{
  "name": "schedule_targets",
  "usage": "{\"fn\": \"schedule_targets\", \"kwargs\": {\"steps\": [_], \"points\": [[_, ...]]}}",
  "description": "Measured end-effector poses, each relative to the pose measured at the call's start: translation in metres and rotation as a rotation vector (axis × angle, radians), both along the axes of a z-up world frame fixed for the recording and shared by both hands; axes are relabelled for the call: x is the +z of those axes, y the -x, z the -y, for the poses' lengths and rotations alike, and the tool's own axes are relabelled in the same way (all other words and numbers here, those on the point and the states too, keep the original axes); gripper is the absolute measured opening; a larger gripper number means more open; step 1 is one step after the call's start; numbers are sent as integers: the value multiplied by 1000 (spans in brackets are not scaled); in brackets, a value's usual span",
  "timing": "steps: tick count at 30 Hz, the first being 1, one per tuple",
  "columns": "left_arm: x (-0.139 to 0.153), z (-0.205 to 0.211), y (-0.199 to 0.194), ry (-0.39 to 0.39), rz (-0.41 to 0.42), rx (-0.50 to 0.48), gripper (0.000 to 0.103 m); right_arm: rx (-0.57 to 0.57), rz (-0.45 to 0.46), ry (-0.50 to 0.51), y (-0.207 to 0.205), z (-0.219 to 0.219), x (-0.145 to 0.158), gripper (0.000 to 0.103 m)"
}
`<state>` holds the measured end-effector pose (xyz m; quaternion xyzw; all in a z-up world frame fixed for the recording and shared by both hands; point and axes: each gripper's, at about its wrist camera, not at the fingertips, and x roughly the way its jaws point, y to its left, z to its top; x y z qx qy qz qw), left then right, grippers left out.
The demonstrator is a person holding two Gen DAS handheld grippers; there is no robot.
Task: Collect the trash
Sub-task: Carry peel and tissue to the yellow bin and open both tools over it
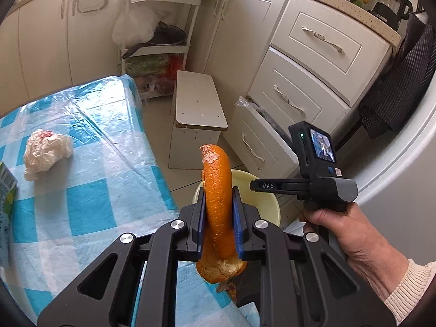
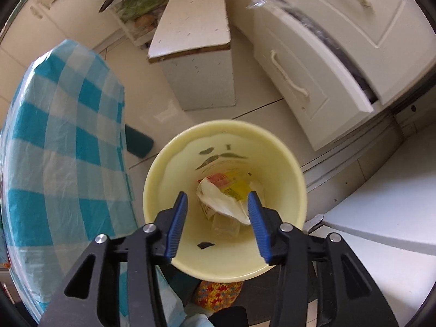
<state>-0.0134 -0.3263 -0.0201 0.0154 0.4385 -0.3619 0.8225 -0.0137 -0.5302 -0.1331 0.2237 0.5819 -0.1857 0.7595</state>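
Observation:
My left gripper is shut on a long orange peel, held upright beyond the table's right edge, above the pale yellow bin. A crumpled white wrapper lies on the blue checked tablecloth at the left. My right gripper is open and empty, right over the yellow bin, which holds a white bag and a yellow-red wrapper. The right gripper also shows in the left wrist view, held by a hand.
A green carton stands at the table's left edge. A white step stool stands on the floor behind the bin. White drawers are at the right, the lowest one open. A shelf rack with a pan stands further back.

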Motion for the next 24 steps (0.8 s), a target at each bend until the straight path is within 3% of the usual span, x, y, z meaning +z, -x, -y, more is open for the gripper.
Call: {"fn": "schedule_targets", "kwargs": {"steps": [3,7,13,19,24], "points": [[-9,15,0,0,-30,-13,17,-52,101,18,5,6,22,50],[-22,35,-2,-12,-68,-31,17,-110,283,84,14,9,60,65],[-46,76,-15,-55,-136,-39,17,-179,450,141,26,17,94,67],[-56,108,-26,-82,-173,-33,27,-189,466,216,22,24,103,67],[-40,108,-19,-97,-87,-27,40,-146,467,257,19,18,105,67]]}}
